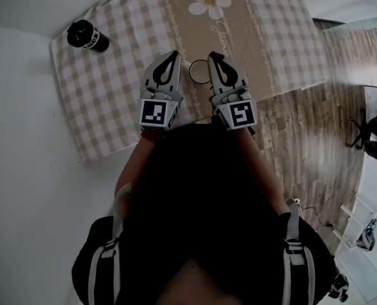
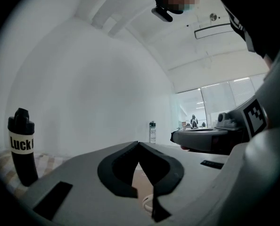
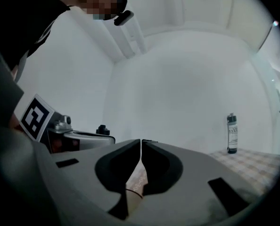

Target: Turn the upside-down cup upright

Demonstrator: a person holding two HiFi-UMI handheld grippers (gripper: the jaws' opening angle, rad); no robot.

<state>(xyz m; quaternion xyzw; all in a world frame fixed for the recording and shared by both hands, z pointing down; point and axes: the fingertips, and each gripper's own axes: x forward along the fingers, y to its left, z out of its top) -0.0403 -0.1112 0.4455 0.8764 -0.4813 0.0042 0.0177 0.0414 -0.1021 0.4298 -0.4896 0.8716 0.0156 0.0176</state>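
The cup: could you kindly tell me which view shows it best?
The head view: the cup shows from above, its whole rim clear, between the left tongs and right tongs. Each gripper view catches only a sliver of it beneath its shut tongs.

This looks like an office or test room rather than a home: bare white walls (image 2: 83, 79) and a white ceiling (image 2: 144, 41) rise ahead of the left claw (image 1: 174, 54), and to its right glass partitions (image 2: 210, 105) open onto a bright work area. Below both claws lies a checked tablecloth (image 1: 112, 88), with pale wood-look flooring (image 1: 315, 126) and what seems a black office chair (image 1: 376, 138) well off to the right of the right claw (image 1: 212, 56).
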